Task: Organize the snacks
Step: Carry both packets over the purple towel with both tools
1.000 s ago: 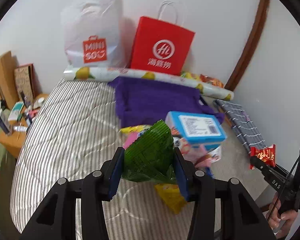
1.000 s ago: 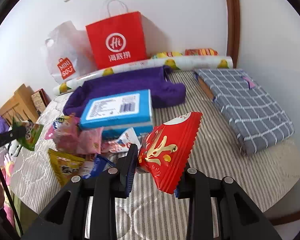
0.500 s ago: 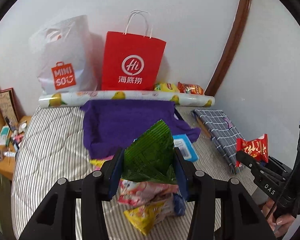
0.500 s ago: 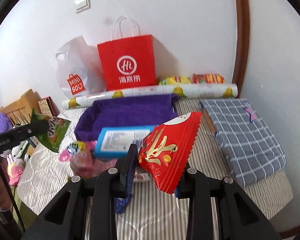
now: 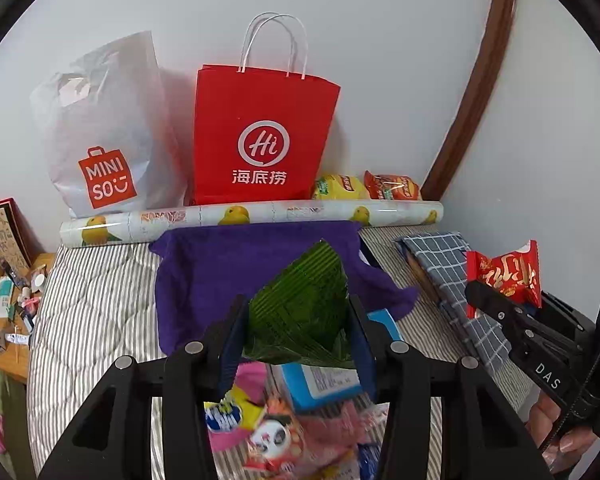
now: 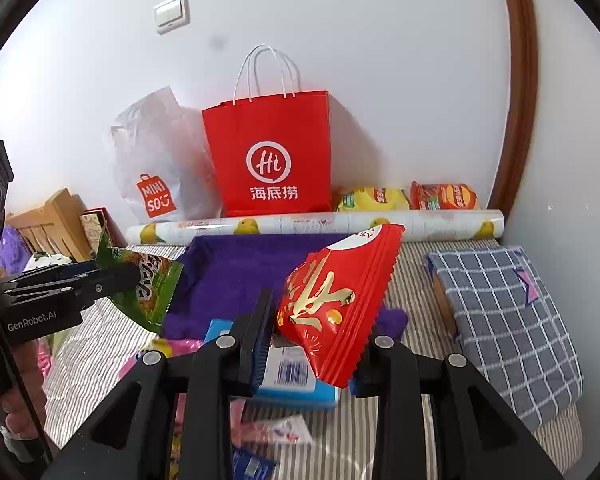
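Left hand-held gripper [image 5: 296, 332] clamps green packet [image 5: 300, 316] — right one [image 6: 314, 344] (likewise) red packet [image 6: 336, 300].

- A paper bag [image 5: 260, 136] stands against the wall behind a long roll [image 5: 252, 216], with a plastic bag [image 5: 104, 128] just left of it.
- Two chip packets [image 6: 408, 198] lie right of the paper bag, behind the roll.
- A towel [image 6: 236, 268] lies on the bed [image 5: 92, 304] before the roll.
- A folded checked cloth [image 6: 508, 312] lies right of the towel.
- A snack pile [image 5: 284, 432] sits nearest, before the towel.

Left gripper [image 5: 298, 322] and right gripper [image 6: 314, 340] angled downward, jaws clamped on packets.
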A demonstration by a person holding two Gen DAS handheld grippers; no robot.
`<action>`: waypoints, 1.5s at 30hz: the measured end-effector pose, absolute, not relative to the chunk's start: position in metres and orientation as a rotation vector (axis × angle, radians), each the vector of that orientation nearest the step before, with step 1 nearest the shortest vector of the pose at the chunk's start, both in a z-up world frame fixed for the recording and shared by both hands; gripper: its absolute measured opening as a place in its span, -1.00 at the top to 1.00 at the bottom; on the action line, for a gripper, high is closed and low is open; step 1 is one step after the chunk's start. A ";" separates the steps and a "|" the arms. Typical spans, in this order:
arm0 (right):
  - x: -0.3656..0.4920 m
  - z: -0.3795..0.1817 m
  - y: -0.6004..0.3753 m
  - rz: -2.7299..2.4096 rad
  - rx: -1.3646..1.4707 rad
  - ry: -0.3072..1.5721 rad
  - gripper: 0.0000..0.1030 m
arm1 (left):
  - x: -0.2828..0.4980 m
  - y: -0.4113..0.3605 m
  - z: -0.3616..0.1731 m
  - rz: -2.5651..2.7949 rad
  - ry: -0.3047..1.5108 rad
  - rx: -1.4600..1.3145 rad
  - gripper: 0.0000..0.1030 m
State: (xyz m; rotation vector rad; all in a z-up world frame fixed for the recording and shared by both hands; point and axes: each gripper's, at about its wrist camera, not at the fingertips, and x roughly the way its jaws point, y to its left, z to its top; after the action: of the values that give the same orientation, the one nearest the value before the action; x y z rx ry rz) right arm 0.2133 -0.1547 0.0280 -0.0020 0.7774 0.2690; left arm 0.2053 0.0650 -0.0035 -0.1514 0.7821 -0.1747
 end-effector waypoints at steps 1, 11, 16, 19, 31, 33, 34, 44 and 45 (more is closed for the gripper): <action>0.220 0.027 -0.153 0.269 -0.006 0.778 0.41 | 0.210 0.066 -0.004 -0.171 0.784 -0.152 0.12; 0.282 0.019 -0.140 0.304 0.011 0.778 0.41 | 0.263 0.083 -0.014 -0.129 0.813 -0.137 0.12; 0.316 0.006 -0.136 0.300 0.008 0.791 0.41 | 0.294 0.090 -0.024 -0.113 0.837 -0.137 0.12; 0.334 -0.007 -0.136 0.291 0.007 0.809 0.41 | 0.313 0.090 -0.033 -0.116 0.855 -0.134 0.12; 0.389 -0.081 -0.135 0.273 0.031 0.936 0.41 | 0.365 0.089 -0.090 -0.114 0.961 -0.128 0.12; 0.393 -0.092 -0.132 0.281 0.023 0.954 0.41 | 0.370 0.089 -0.101 -0.108 0.988 -0.119 0.12; 0.394 -0.098 -0.131 0.283 0.017 0.968 0.41 | 0.373 0.089 -0.105 -0.103 1.001 -0.112 0.12; 0.396 -0.128 -0.136 0.277 0.016 1.030 0.41 | 0.380 0.092 -0.127 -0.074 1.055 -0.096 0.12; 0.396 -0.130 -0.137 0.280 0.021 1.033 0.41 | 0.381 0.093 -0.129 -0.074 1.060 -0.100 0.12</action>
State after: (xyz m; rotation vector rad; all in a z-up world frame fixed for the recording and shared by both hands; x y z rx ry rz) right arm 0.3958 -0.1372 -0.1298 0.0206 1.0328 0.2796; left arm 0.3806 0.0928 -0.1291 -0.0996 1.0599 -0.0741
